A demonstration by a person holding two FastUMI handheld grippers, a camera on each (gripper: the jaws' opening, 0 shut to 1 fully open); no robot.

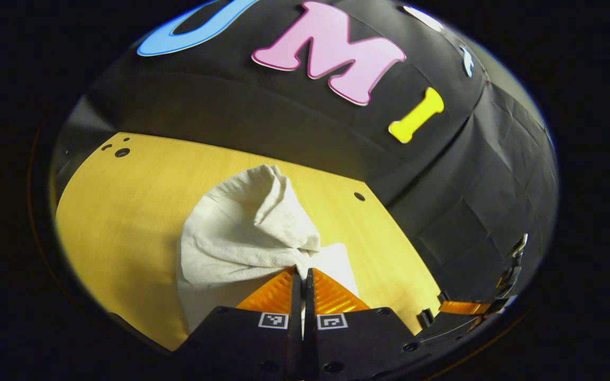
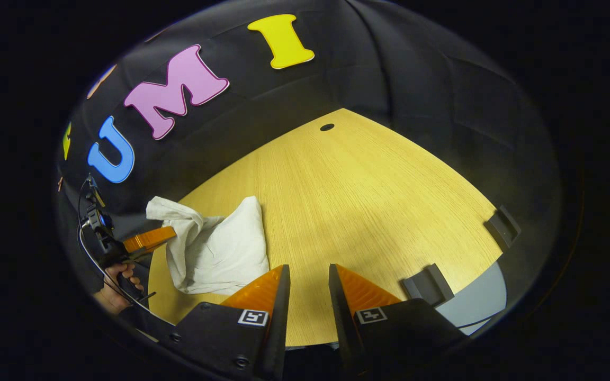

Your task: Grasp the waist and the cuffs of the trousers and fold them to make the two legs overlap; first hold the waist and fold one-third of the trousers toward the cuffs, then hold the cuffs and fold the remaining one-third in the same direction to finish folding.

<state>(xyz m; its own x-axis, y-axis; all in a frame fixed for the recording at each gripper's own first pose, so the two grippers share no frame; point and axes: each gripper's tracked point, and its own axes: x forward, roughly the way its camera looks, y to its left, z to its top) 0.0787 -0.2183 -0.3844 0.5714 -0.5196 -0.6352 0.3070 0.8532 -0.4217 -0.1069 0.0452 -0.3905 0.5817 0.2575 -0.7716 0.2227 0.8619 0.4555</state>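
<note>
A light yellow wooden surface [image 2: 368, 201] with fine grain lines sits in the booth, and it has small round dark holes [image 2: 326, 127] near its edges. A wrinkled black cloth wall [image 1: 474, 201] hangs behind it and around its sides. Two small dark grey blocks [image 2: 429, 283] sit at one edge of the surface, and light falls brightly on the wood.
</note>
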